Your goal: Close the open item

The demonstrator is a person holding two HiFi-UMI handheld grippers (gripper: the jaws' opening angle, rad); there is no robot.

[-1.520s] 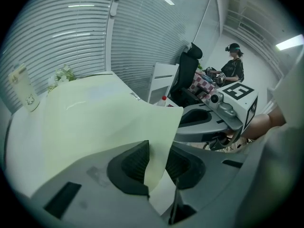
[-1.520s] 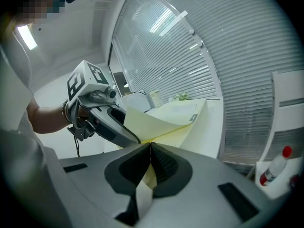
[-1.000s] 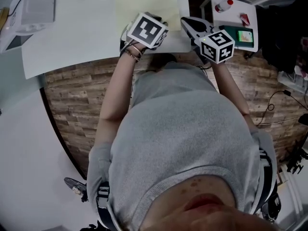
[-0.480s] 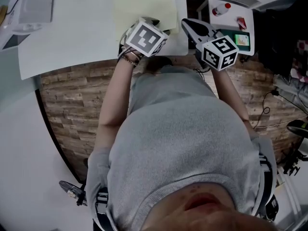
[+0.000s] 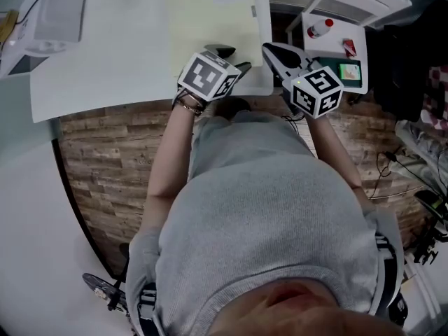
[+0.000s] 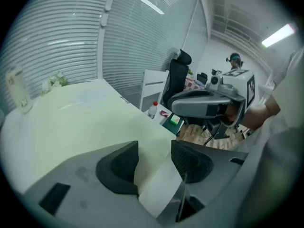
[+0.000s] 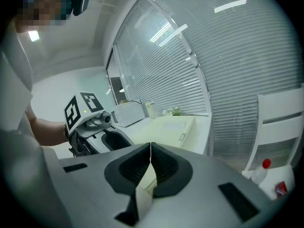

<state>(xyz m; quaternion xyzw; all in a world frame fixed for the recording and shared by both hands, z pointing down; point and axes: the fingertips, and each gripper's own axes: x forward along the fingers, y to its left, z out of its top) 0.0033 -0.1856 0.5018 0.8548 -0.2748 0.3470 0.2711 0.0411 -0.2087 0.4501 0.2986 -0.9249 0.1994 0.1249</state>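
Head view: pale yellow flat rectangular box lies closed on the white tabletop. Left gripper at its near edge, jaws apart after just opening, nothing between them; right gripper jaws together, empty.

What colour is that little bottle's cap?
Red; the bottle cap shows best in the head view.

At twelve o'clock in the head view we see the flat box, pale yellow and matt, like card. It lies on a smooth white table with a faint sheen. From nine round to three o'clock the floor looks like rough-grained wood planks. Our top is grey, finely ribbed knit cloth. The right gripper has a matt grey plastic shell, and its pads are black, ribbed and rubbery.
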